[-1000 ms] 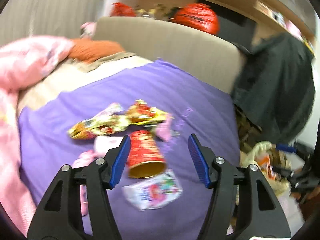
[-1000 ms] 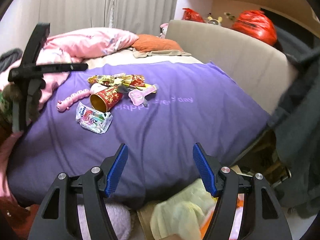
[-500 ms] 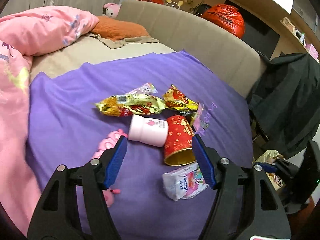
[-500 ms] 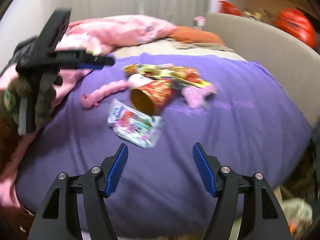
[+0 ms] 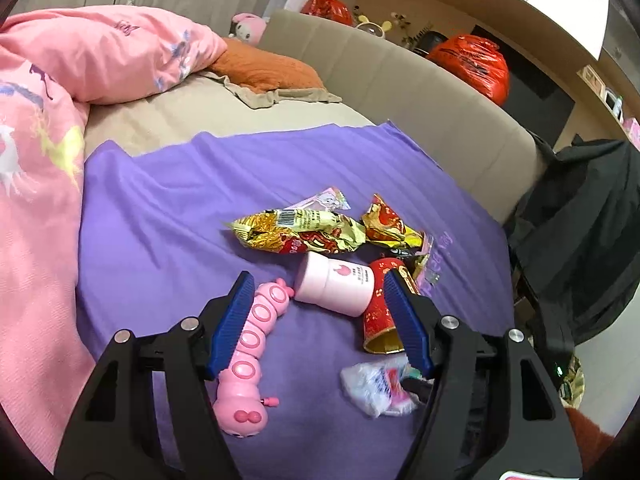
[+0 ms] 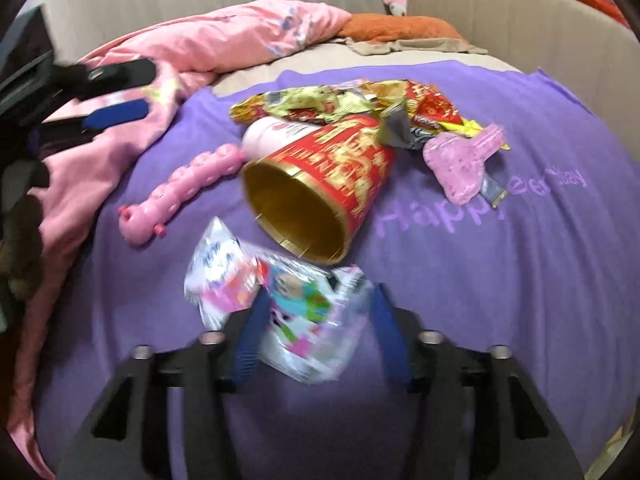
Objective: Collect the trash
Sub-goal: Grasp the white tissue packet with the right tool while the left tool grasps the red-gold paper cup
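A purple cloth sheet printed with pale lettering covers the bed, and the trash lies in a loose cluster on it. The right gripper has its blue-padded fingers apart on either side of a crinkled white plastic wrapper with cartoon print; the view is blurred there, so I cannot tell whether the pads touch it. Just beyond the wrapper a red and gold paper cup lies on its side, its open mouth facing the right camera. Behind the cup lie a pale pink plastic cup, a yellow and red foil snack bag and a pink crumpled plastic piece. A pink plastic caterpillar toy lies beside the pink cup. The left gripper hovers above the sheet with its fingers wide apart, holding nothing, the toy and pink cup showing between them. A pink quilt is heaped along the bed's edge.
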A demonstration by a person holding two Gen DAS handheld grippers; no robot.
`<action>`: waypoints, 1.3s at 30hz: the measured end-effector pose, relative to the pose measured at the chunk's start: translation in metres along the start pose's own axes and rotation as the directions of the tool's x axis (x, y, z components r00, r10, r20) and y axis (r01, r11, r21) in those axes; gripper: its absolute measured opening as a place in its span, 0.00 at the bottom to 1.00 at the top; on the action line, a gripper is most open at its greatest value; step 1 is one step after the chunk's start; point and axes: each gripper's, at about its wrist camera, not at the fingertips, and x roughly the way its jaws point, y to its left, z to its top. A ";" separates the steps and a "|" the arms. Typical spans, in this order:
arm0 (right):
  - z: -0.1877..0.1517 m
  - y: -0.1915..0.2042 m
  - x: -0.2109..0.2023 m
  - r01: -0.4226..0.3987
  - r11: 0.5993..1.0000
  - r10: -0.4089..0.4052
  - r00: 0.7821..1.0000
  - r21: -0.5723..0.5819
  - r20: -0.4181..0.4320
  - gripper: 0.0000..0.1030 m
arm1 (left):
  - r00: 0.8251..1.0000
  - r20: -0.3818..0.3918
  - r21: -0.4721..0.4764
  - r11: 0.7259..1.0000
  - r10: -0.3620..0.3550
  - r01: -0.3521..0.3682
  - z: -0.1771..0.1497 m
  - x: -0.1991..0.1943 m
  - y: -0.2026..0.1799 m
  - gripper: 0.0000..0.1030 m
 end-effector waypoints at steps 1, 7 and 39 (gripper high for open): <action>-0.003 0.000 -0.002 -0.030 1.000 0.030 1.000 0.007 -0.008 0.27 | 1.000 0.001 -0.003 1.000 0.000 0.000 -0.001 0.001 0.000 0.62; -0.026 -0.003 -0.036 -0.021 1.000 0.021 0.999 0.020 0.026 0.16 | 0.999 -0.017 0.034 0.999 -0.029 0.029 -0.008 0.009 -0.013 0.62; -0.082 -0.067 -0.143 0.237 0.919 -0.298 0.940 0.315 0.164 0.16 | 0.999 -0.039 0.111 0.993 -0.037 0.041 -0.032 0.034 -0.090 0.47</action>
